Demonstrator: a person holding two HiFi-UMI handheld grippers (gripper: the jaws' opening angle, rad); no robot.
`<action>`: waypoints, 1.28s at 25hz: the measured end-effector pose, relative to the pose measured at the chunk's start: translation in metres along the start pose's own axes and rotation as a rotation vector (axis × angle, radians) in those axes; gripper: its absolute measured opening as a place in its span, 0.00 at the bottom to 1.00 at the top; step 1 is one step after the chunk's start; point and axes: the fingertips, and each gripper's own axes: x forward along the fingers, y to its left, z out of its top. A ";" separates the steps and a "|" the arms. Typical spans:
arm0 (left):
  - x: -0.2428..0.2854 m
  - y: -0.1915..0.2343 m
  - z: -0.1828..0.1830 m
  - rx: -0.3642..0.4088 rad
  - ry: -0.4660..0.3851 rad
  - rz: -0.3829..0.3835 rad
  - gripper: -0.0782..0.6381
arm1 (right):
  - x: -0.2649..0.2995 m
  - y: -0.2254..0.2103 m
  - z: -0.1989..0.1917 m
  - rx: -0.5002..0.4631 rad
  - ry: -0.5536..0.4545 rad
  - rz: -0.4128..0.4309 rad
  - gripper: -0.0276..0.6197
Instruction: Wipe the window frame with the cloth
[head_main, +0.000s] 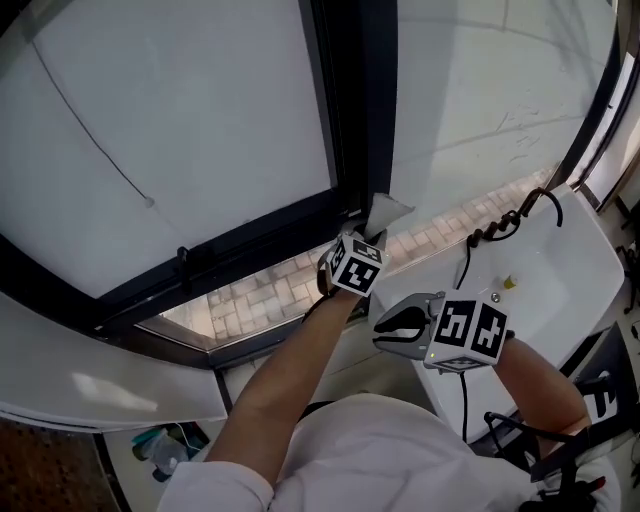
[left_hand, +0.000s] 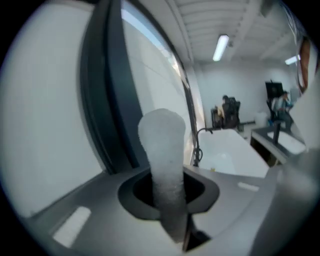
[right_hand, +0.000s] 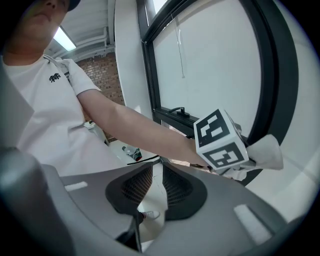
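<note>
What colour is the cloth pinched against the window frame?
White. The cloth shows best in the left gripper view, gripped between the jaws.

Daylight glares near white on the window panes (head_main: 180, 130). A ceiling strip light (left_hand: 220, 47) glows at 1 o'clock in the left gripper view. Both gripper views curve, blackening at corners; the near cloth (left_hand: 165, 165) blurs.

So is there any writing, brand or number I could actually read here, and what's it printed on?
No readable words or numbers anywhere in these views.
Emblem on the person's white shirt: small dark mark, too small to read.
Left marker cube: black-and-white square patterns only, no letters.
Right marker cube: the same kind of pattern, no letters.
</note>
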 end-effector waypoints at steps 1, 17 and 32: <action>-0.002 0.009 -0.007 -0.063 -0.016 0.013 0.24 | 0.002 -0.001 -0.001 -0.002 0.007 0.003 0.14; -0.061 0.096 -0.094 -0.243 -0.073 0.166 0.24 | 0.051 0.002 0.020 -0.056 0.058 0.046 0.14; -0.192 0.175 -0.194 -0.308 -0.059 0.361 0.24 | 0.130 0.044 0.073 -0.159 0.103 0.182 0.14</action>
